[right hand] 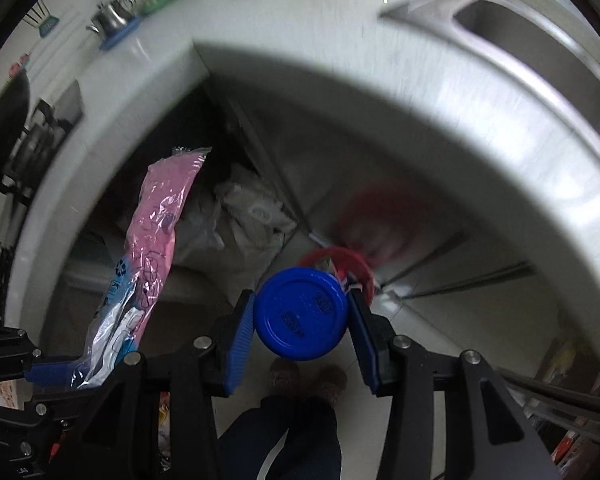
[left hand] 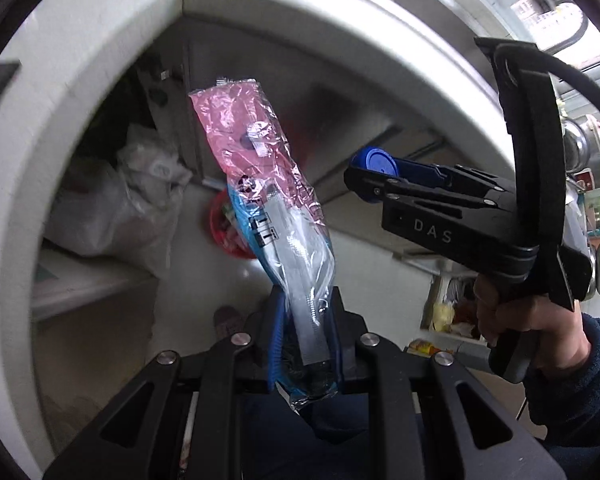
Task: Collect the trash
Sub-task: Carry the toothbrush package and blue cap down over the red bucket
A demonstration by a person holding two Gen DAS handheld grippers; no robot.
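Observation:
My left gripper is shut on a crinkled pink, blue and clear plastic wrapper, which stands up from the jaws; it also shows in the right wrist view. My right gripper is shut on a round blue lid, flat face toward the camera; the lid also shows in the left wrist view, held out in the air to the right of the wrapper. A red bin with trash in it stands on the floor below, just beyond the lid.
A pale countertop edge curves over the floor space, with a steel sink set in it. White plastic bags lie under the counter at the left. A kettle stands on the counter. The person's slippered feet are on the floor.

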